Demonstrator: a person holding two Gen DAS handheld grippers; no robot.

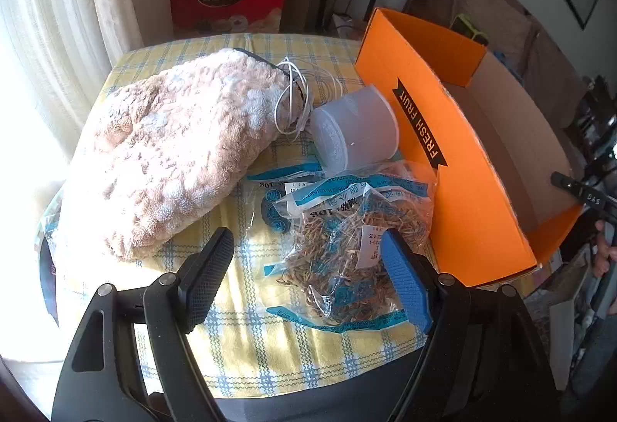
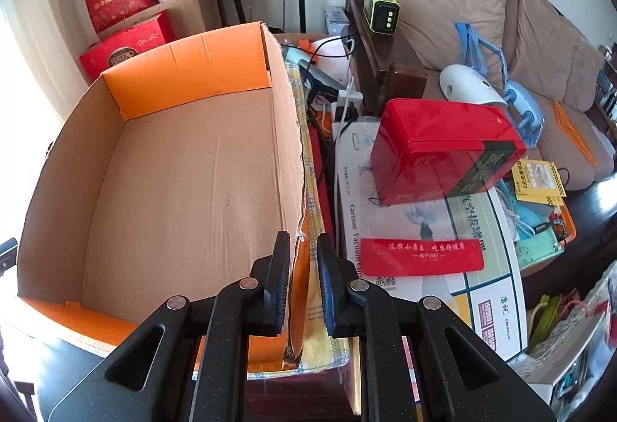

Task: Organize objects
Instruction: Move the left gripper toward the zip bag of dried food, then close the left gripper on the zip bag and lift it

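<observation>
Risk: the dried-herb bags (image 1: 347, 240) are thin, slippery and overlapping; a shallow pinch may lift only film, tear it, or drag the neighbouring bag. They lie on the worktop (image 1: 246, 356) against the orange fruit box (image 1: 455, 159), which is empty. The left claw (image 1: 308, 279) is spread wide, released, above the bags. The right claw (image 2: 302, 287) straddles the box wall, nearly closed; contact cannot be confirmed.

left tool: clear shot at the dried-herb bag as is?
Probably yes. The left tool is open right over the herb bag, which lies on top with nothing covering it; the orange box stands alongside.
</observation>
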